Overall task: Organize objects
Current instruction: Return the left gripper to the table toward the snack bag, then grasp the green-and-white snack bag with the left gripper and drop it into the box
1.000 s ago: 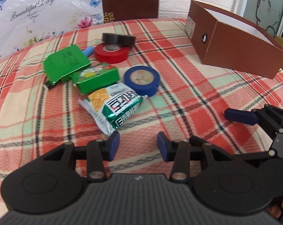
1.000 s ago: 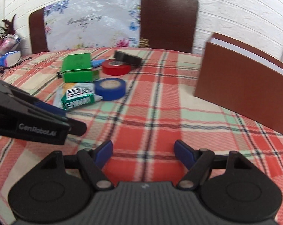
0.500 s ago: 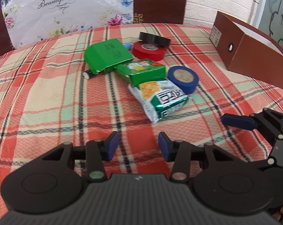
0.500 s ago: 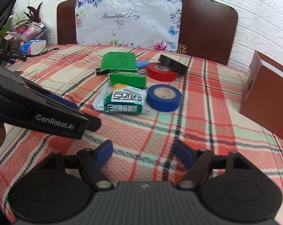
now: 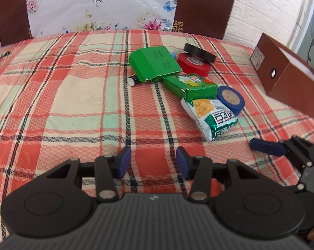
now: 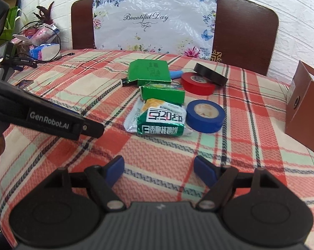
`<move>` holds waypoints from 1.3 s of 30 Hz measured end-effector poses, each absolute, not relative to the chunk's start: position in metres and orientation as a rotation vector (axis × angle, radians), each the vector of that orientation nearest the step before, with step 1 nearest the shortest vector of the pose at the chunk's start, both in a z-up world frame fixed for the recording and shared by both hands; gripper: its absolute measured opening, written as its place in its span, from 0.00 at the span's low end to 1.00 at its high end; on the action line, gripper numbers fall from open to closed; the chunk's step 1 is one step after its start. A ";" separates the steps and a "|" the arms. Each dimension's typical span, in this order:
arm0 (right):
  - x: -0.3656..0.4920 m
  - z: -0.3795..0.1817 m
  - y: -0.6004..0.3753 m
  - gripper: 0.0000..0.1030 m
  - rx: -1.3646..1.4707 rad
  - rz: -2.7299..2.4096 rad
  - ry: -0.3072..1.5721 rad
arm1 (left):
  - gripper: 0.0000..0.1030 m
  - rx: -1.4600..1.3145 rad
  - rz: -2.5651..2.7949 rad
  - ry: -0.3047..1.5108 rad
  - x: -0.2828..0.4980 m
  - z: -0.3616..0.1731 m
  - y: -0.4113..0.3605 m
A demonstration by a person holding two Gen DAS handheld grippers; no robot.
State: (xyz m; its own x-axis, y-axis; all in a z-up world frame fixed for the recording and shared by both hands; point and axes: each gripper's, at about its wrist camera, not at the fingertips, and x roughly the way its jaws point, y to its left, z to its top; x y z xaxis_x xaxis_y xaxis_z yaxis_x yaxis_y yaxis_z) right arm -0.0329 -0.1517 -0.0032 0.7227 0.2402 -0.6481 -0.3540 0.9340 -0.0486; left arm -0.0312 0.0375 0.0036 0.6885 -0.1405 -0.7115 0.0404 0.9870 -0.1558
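- Now, from the left wrist: the left gripper [image 5: 152, 161] hangs over bare plaid tablecloth [image 5: 73, 108], its jaws a narrow gap apart with nothing between them, and they have just been opening a little.
- Ahead and to the right sits the pile: a flat green box [image 5: 153, 63], a smaller green carton [image 5: 191, 86] touching its near edge, and a snack packet [image 5: 212, 116] tucked against the carton.
- Blue tape roll [image 5: 231, 100] is just beside the packet; red tape roll [image 5: 193, 66] sits behind, with a black tape roll [image 5: 198, 52] leaning on it.
- Brown box [image 5: 286, 77] lies well apart at the right edge.
- Over to the right wrist: the right gripper [image 6: 159, 169] has its jaws wide and empty, above the cloth short of the pile.
- Snack packet [image 6: 160, 121] lies dead ahead, blue roll [image 6: 204, 115] just right of it.
- Left gripper's black body [image 6: 48, 118] reaches in from the left.
- Brown box [image 6: 304, 106] is at the far right.
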 end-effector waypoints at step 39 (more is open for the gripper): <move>-0.048 0.031 -0.173 0.50 -0.188 0.311 0.450 | 0.43 -0.266 -0.458 0.829 0.009 0.054 -0.044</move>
